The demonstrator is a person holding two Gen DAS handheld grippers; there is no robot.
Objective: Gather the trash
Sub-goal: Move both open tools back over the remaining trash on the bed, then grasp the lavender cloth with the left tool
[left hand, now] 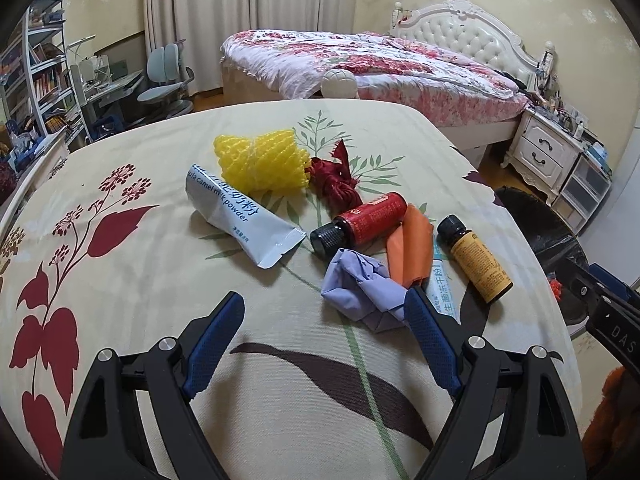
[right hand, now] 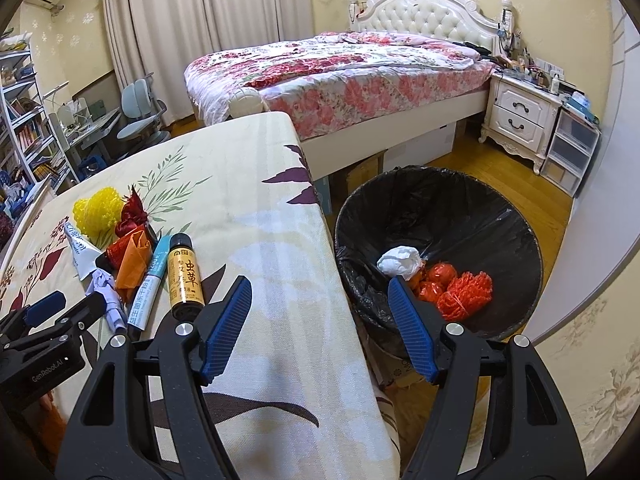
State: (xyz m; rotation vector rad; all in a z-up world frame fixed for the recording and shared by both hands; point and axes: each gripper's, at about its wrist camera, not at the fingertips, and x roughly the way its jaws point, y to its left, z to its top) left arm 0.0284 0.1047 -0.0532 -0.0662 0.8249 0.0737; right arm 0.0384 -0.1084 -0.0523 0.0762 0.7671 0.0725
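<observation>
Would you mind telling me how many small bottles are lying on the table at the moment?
2. The red bottle lies mid-pile beside the orange wrapper; the amber bottle lies at the pile's right edge, nearest the trash bin. Others may be hidden under the wrappers.

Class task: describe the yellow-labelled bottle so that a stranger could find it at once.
Find the table with the leaf-print cloth and its litter pile. At the pile's bin-side edge lies the bottle, beside a blue-white sachet. Its yellow label sets it apart from the red bottle.

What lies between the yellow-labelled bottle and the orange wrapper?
A slim white-and-blue sachet lies between the yellow-labelled bottle and the orange wrapper, clearest in the right wrist view.
</observation>
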